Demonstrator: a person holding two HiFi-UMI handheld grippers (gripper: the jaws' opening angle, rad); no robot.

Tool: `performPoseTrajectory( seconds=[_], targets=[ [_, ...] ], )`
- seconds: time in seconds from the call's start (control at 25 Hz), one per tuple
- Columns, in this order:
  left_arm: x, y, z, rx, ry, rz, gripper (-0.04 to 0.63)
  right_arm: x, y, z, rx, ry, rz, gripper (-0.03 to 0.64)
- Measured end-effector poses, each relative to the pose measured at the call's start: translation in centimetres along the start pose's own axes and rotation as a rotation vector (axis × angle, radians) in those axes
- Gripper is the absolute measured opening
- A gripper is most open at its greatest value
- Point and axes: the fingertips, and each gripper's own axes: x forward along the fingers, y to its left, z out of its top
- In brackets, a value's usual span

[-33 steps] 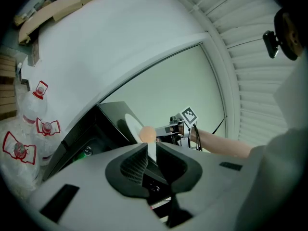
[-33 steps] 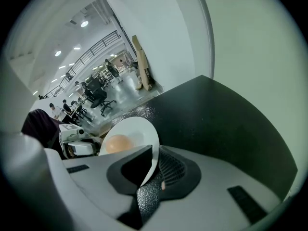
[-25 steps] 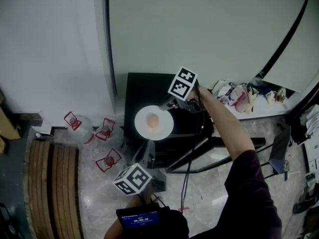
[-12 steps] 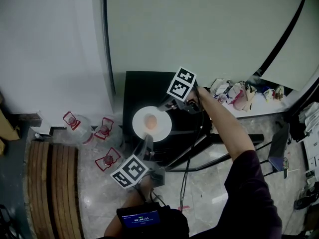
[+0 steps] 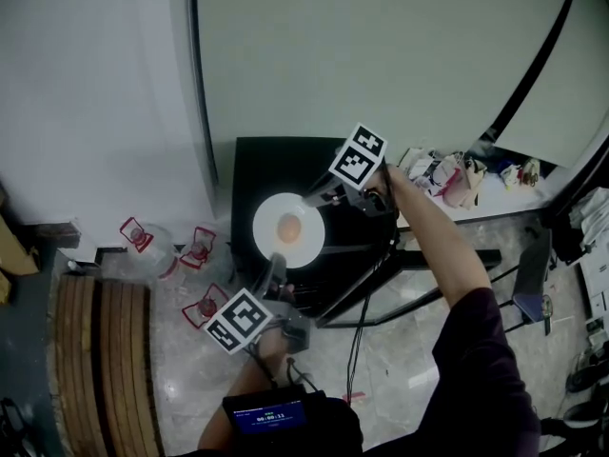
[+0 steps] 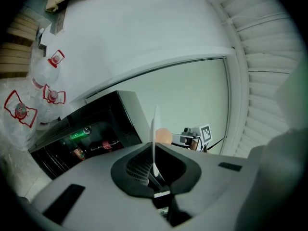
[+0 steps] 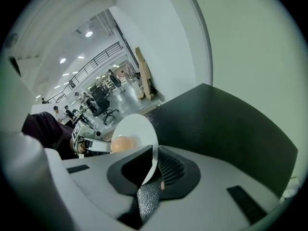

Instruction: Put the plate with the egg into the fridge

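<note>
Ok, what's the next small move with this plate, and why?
Probably keep the plate level and lower it toward the front of the black fridge. The left gripper's jaws are closing on its near rim, the right gripper pinches the far rim, and the egg lies loose on it.

The plate (image 5: 271,244) is seen as plain white, and the egg (image 5: 290,228) as pale orange-tan. The fridge (image 5: 252,165) is finished in glossy black. The right tool (image 5: 310,198) is coloured light grey with dark pads, and its marker cube is patterned in black and white squares. The clear bottles (image 5: 155,246) are marked with red caps and handles. The wooden slats (image 5: 100,350) are brown, the sleeve (image 5: 476,379) dark purple, the floor (image 5: 400,350) mottled grey, and the wall (image 5: 381,55) pale grey-green.
</note>
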Motion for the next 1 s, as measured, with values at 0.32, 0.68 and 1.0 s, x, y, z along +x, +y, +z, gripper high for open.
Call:
performPoseTrajectory(
  seconds=[0.32,0.68,1.0],
  targets=[
    [-0.3,-0.9,-1.6,-0.113,0.034,-0.044,0.018,-3.0,1.2,-0.5,0.017,-0.11,-0.013,0.041],
    [-3.0,-0.9,-5.1,-0.19,0.039,-0.032,0.018,-7.1,5.1,-2.5,-0.071,-0.225,-0.105,0.042],
    [-6.1,-0.9,-7.4,-0.183,0.031,-0.016,0.018,-6.7,9.3,-5.4,-0.087,-0.269,-0.079,0.042]
  ],
)
